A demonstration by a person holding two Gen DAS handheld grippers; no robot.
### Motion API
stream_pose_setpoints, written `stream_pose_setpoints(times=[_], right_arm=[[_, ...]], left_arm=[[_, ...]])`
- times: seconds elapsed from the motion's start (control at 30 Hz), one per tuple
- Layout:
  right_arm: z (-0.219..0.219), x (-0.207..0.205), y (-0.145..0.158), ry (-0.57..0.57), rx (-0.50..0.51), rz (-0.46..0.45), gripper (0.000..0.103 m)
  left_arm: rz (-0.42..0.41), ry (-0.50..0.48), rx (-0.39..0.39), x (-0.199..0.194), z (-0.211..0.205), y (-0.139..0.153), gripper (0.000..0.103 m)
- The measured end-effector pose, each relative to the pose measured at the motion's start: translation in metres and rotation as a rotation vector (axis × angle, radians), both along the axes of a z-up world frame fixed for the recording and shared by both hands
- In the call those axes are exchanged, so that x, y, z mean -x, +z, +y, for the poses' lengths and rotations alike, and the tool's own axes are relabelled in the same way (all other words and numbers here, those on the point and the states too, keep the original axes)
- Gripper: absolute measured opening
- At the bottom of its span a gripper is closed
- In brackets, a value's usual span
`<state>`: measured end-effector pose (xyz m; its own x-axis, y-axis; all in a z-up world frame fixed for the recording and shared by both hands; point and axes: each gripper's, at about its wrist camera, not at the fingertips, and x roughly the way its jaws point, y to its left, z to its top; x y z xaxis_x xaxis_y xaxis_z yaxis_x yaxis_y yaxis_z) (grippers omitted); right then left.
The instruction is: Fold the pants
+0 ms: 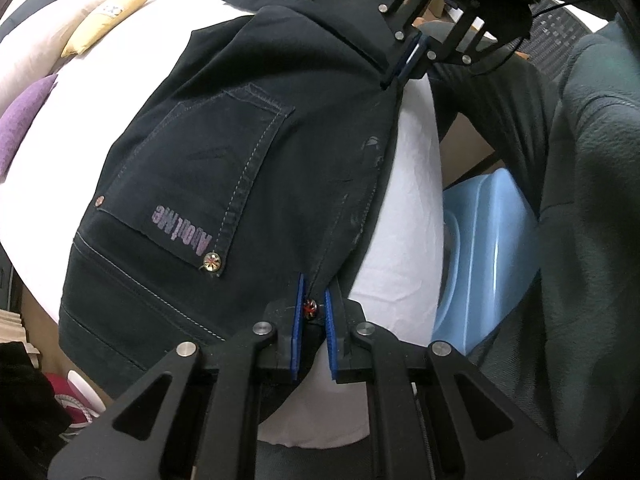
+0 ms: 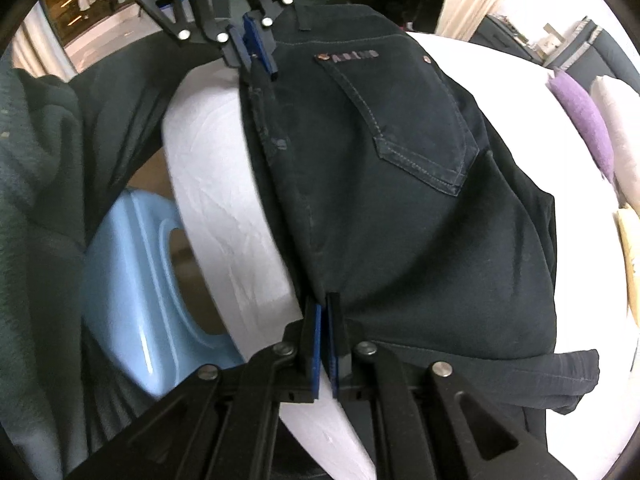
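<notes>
The dark navy pants (image 1: 248,168) lie over a white-sheeted bed (image 1: 404,208), filling the centre of both views, back pocket upward, with their near edge running along the bed's rim. In the left wrist view the left gripper (image 1: 314,312) rises from the bottom centre, its blue-padded fingers (image 1: 299,312) nearly closed on the pants' edge at a small round rivet with a red cross pattern; the right gripper (image 1: 412,56) reaches in from the upper right, tilted, its jaws pinched tight on the same edge farther along. In the right wrist view the right gripper (image 2: 324,324) sits at the bottom centre, pads all but touching with fabric clamped between them, and the left gripper (image 2: 252,44) shows at the upper left, closed on the waistband corner. Pale lettering on the pocket (image 1: 224,172) reads "AboutMe" or near it, upside down in the left view; the middle letters are unclear. A light blue plastic stool (image 2: 140,280) stands below the bed's edge. A purple cushion (image 1: 24,120) and a yellow one (image 1: 108,16) lie at the upper left of the left view.
</notes>
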<state>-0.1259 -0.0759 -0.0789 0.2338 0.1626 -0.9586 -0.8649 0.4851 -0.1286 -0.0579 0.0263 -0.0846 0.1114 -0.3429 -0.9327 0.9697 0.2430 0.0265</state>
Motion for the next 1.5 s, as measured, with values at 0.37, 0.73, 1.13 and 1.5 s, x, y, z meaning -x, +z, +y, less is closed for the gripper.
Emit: stream_pose_setpoints(times=[0.37, 0.73, 1.13, 1.5], right_arm=[[-0.018, 0.016, 0.01, -0.211, -0.15, 0.003, 0.013], [-0.064, -0.001, 0.0, -0.531, -0.419, 0.108, 0.039], [-0.185, 0.004, 0.068, -0.827, -0.651, 0.015, 0.054], [-0.363, -0.143, 0.041, -1.502, -0.76, -0.01, 0.065]], left_arm=[[0.073, 0.168, -0.015, 0.0, 0.036, 0.031, 0.024], [0.149, 0.265, 0.223, -0.032, -0.048, 0.05, 0.024], [0.16, 0.31, 0.254, -0.038, -0.08, 0.043, 0.024], [0.293, 0.442, 0.244, -0.054, -0.126, -0.023, 0.024]])
